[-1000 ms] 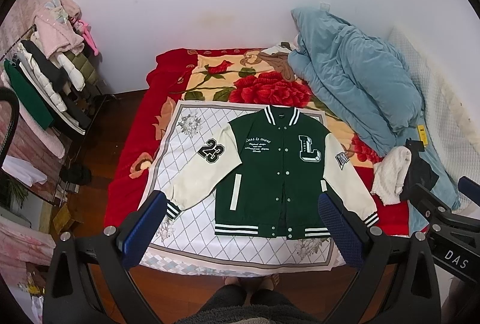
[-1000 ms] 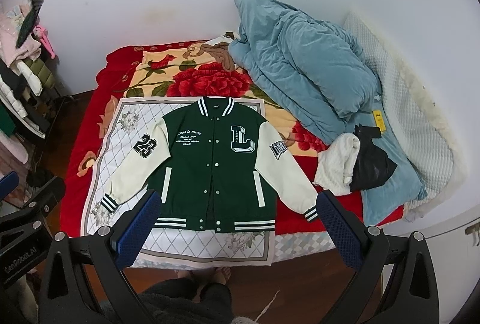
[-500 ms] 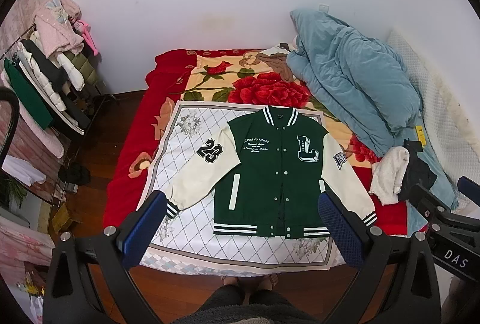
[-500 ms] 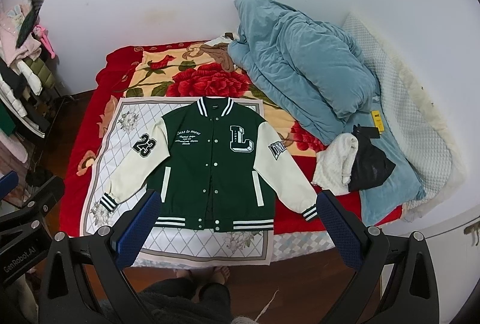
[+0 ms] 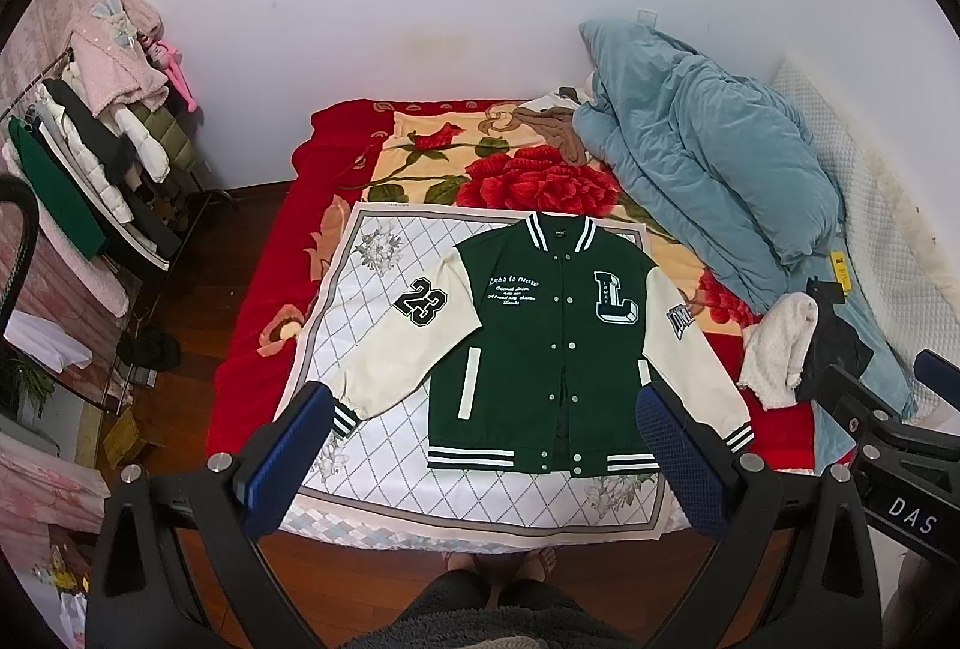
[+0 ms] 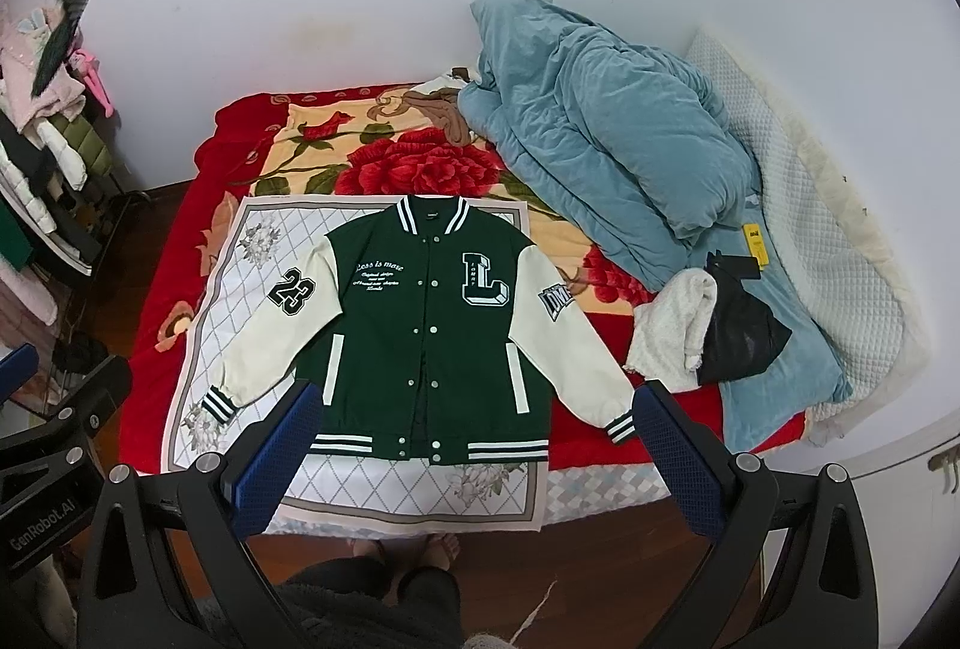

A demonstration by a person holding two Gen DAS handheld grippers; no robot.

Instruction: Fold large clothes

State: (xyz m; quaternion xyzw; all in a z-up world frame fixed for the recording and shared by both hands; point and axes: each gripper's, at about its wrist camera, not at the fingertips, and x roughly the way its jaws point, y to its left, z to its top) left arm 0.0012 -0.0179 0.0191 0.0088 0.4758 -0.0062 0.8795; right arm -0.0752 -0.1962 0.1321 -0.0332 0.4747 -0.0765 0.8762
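Observation:
A green varsity jacket (image 5: 540, 343) with cream sleeves lies flat and face up on a white diamond-pattern cloth (image 5: 372, 301) on the bed, sleeves spread out. It also shows in the right wrist view (image 6: 432, 337). My left gripper (image 5: 480, 463) is open and empty, held high above the bed's near edge. My right gripper (image 6: 474, 457) is open and empty too, at about the same height. Each gripper shows at the edge of the other's view.
A blue duvet (image 5: 708, 169) is heaped at the bed's right, with a white towel (image 5: 777, 349) and a black item (image 5: 834, 343) beside it. A clothes rack (image 5: 90, 156) stands at the left. My feet (image 5: 498, 565) are on the wooden floor.
Both views have shifted very slightly; the jacket sits a touch higher in frame. Both grippers stay open and empty.

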